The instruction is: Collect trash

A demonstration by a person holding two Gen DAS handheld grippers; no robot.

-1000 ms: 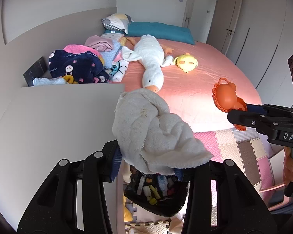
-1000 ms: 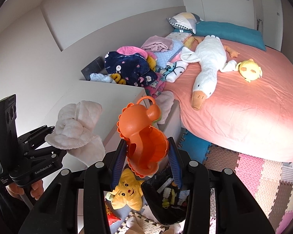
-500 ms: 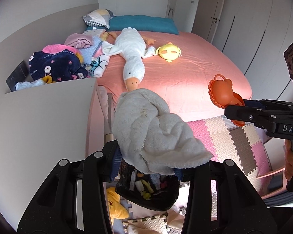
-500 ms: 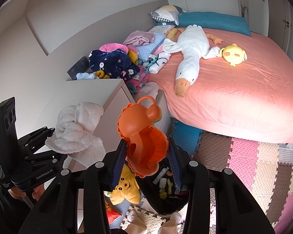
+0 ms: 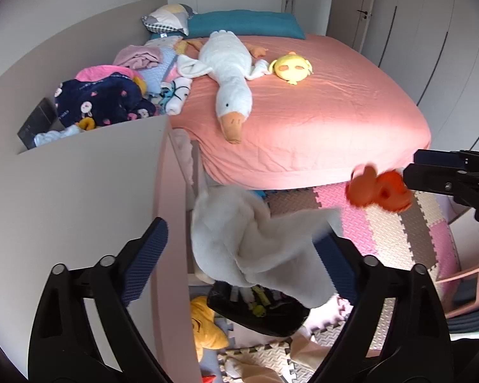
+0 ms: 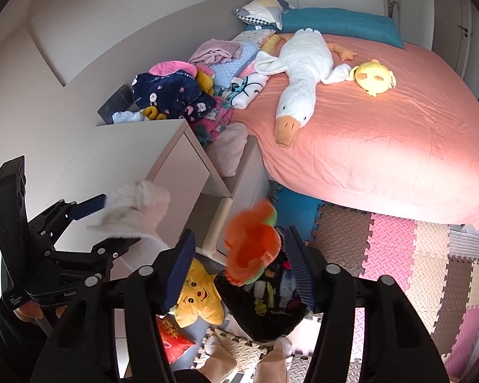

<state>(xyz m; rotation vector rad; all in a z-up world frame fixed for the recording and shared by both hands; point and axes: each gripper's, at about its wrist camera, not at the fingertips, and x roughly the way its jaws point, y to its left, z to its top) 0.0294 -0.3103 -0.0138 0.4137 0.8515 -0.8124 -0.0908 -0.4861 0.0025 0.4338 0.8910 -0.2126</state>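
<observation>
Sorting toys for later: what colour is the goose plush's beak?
Orange; the goose plush's beak shows best in the right wrist view.

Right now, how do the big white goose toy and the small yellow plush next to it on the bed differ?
The white goose plush is long and stretched out, its orange beak pointing toward the foot of the bed; the yellow plush is short, rounded and much smaller. The goose is white with orange beak and feet; the yellow plush is yellow all over with pinkish patches on its face. Both are soft toys lying on the pink bedsheet, and the goose's wing reaches the yellow plush.
</observation>
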